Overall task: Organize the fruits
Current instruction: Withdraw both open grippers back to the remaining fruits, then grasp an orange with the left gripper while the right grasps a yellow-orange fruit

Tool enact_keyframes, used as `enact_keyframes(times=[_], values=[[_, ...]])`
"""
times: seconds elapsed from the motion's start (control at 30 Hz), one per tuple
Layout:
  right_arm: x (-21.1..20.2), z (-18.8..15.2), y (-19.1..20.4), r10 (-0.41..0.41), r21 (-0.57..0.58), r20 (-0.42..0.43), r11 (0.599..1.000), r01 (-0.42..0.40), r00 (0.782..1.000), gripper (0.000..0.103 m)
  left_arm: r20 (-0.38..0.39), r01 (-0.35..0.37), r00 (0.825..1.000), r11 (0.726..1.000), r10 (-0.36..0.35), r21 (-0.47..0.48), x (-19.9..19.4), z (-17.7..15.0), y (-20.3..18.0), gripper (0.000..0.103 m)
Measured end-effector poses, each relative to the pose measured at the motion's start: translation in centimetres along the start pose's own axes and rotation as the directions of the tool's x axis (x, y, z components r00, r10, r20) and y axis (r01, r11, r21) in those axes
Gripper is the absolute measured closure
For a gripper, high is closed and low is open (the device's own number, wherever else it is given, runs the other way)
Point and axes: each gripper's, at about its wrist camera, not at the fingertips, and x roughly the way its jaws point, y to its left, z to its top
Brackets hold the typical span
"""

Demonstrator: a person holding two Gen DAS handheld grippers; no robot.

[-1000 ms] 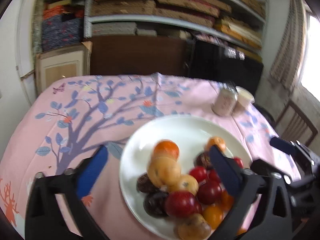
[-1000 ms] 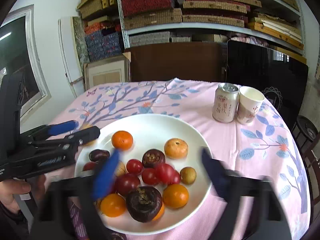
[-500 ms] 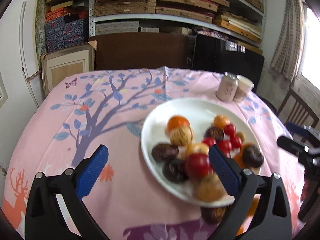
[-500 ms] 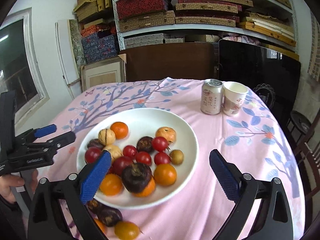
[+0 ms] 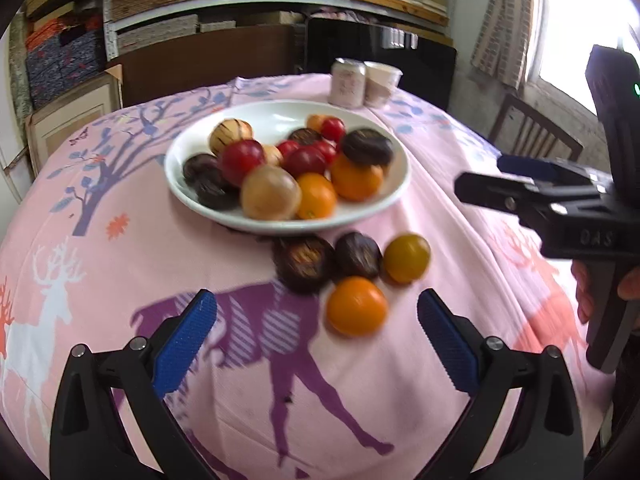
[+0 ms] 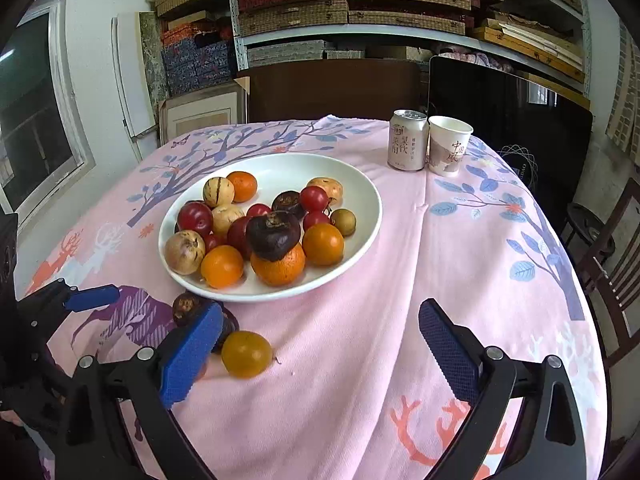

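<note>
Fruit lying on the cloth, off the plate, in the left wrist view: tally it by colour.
Dark fruit: 2
Orange fruit: 1
Yellow fruit: 1
Total: 4

Four loose fruits (image 5: 352,268) lie before the heaped plate (image 5: 188,196).

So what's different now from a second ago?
Both tongs, left and right, pulled back from over the plate toward the table's near edge, open and empty. Four loose fruits by the plate, like the orange one, came into view. The can and cup stayed.
</note>
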Motion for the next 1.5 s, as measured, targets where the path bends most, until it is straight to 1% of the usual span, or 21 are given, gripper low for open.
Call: enact_keyframes(times=[0.17,0.27,0.33,0.43,0.47,0.5,0.57,0.67,0.7,0.73,0.8,0.87,0.9,0.93,0.97,1.0,1.1,1.17,1.27,1.4,1.5], values=[[0.2,-1.0,0.1,0.000,-0.018,-0.024,1.000,-0.001,1.000,0.004,-0.055,-0.073,0.996,0.996,0.075,0.045,1.4,-1.0,-0.8,0.005],[0.9,-1.6,0.4,-0.009,-0.062,-0.057,0.998,0.006,0.998,0.004,-0.082,-0.171,0.981,0.984,0.174,0.049,2.2,-0.7,-0.5,0.004],[1.6,-2.1,0.5,0.004,-0.077,-0.089,0.997,-0.011,0.996,0.004,-0.077,-0.177,0.981,0.984,0.179,0.034,2.3,-0.3,-0.2,0.004],[2.9,-2.8,0.6,0.007,-0.095,-0.131,0.995,-0.019,0.991,0.004,-0.088,-0.152,0.985,0.988,0.151,0.002,2.4,-0.2,0.3,0.005],[3.3,-2.9,0.6,0.012,-0.097,-0.138,0.995,-0.026,0.990,0.004,-0.093,-0.140,0.986,0.990,0.140,0.002,2.4,-0.2,0.3,0.009],[3.6,-2.9,0.8,0.024,-0.099,-0.144,0.994,-0.039,0.989,0.004,-0.103,-0.123,0.987,0.992,0.122,0.002,2.6,-0.3,0.3,0.018],[4.1,-2.9,1.3,0.043,-0.104,-0.154,0.993,-0.060,0.987,0.004,-0.130,-0.064,0.990,0.998,0.062,-0.013,3.3,-0.4,0.2,0.029],[5.0,-2.8,2.4,0.078,-0.111,-0.168,0.989,-0.098,0.983,0.004,-0.111,-0.076,0.991,0.997,0.079,0.029,3.5,-0.4,-0.6,0.035],[5.2,-2.7,2.5,0.096,-0.098,-0.169,0.989,-0.113,0.981,0.004,-0.106,-0.059,0.992,0.998,0.062,0.033,3.5,-0.3,-0.7,0.043],[5.6,-2.5,2.5,0.106,-0.087,-0.173,0.989,-0.122,0.979,0.004,-0.100,-0.046,0.994,0.998,0.049,0.038,3.5,-0.3,-0.8,0.046],[6.4,-2.5,2.7,0.093,-0.080,-0.186,0.991,-0.109,0.978,0.004,-0.093,-0.033,0.995,0.997,0.039,0.065,3.6,-0.2,-1.3,0.060],[6.6,-2.7,2.8,0.090,-0.078,-0.187,0.991,-0.106,0.978,0.007,-0.083,-0.025,0.996,0.995,0.034,0.101,3.6,-0.2,-2.0,0.066],[6.3,-2.7,2.9,0.096,-0.093,-0.177,0.989,-0.114,0.980,0.019,-0.083,-0.028,0.996,0.994,0.037,0.109,3.7,-0.1,-2.1,0.066],[6.0,-2.7,3.0,0.133,-0.094,-0.170,0.984,-0.150,0.976,0.040,-0.084,-0.020,0.996,0.994,0.029,0.108,3.7,-0.1,-2.1,0.066],[5.6,-2.7,3.1,0.177,-0.076,-0.169,0.979,-0.192,0.970,0.051,-0.083,-0.014,0.996,0.995,0.023,0.101,3.7,-0.1,-2.0,0.066],[5.4,-2.8,3.2,0.190,-0.061,-0.166,0.977,-0.202,0.968,0.065,-0.081,-0.022,0.996,0.996,0.029,0.090,3.6,-0.1,-1.9,0.066],[4.7,-3.4,4.2,0.141,-0.111,-0.142,0.981,-0.157,0.980,0.065,-0.053,-0.007,0.999,0.997,0.011,0.080,2.8,-0.2,-1.8,0.067],[4.1,-3.5,4.3,0.156,-0.098,-0.133,0.981,-0.170,0.979,0.065,-0.028,0.013,1.000,0.996,-0.010,0.092,1.8,-0.5,-2.1,0.067],[2.7,-3.3,4.4,0.146,-0.103,-0.097,0.982,-0.156,0.985,0.065,-0.004,0.004,1.000,0.993,-0.004,0.117,0.8,-0.7,-2.6,0.067],[0.8,-2.9,4.4,0.125,-0.124,-0.054,0.984,-0.131,0.991,0.065,0.019,0.028,0.999,0.995,-0.030,0.093,-0.4,-0.6,-2.5,0.067],[-0.4,-2.2,4.7,0.080,-0.162,0.001,0.984,-0.079,0.997,0.065,0.054,0.034,0.998,0.996,-0.038,0.080,-1.5,0.1,-2.2,0.067]])
